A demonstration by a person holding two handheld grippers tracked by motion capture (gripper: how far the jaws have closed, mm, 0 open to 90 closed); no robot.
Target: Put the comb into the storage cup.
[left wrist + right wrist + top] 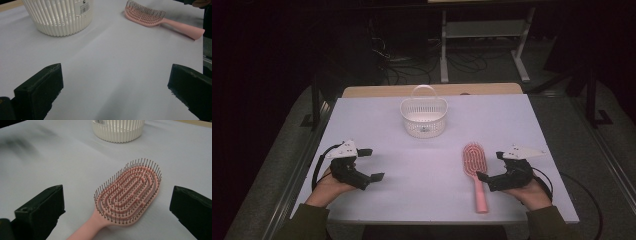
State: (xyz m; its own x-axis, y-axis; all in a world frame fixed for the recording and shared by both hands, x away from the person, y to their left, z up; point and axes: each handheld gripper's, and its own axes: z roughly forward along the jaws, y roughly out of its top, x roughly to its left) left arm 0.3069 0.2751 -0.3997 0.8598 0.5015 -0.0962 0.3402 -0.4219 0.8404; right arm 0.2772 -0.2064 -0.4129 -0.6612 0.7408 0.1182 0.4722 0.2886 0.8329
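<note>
A dim lab or recording room

Tangled cables (412,62) lie on the dark floor at upper centre, a metal equipment frame (484,37) stands beside them, and a white-covered bench (432,195) occupies the middle.

pink hairbrush (475,170) lying flat, bristles up, handle toward the near edge, on the right of the white surface (422,170).

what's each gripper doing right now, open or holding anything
Left gripper: jaws open, holding nothing.
Right gripper: jaws open, holding nothing; the pink hairbrush lies on the table between them.
</note>
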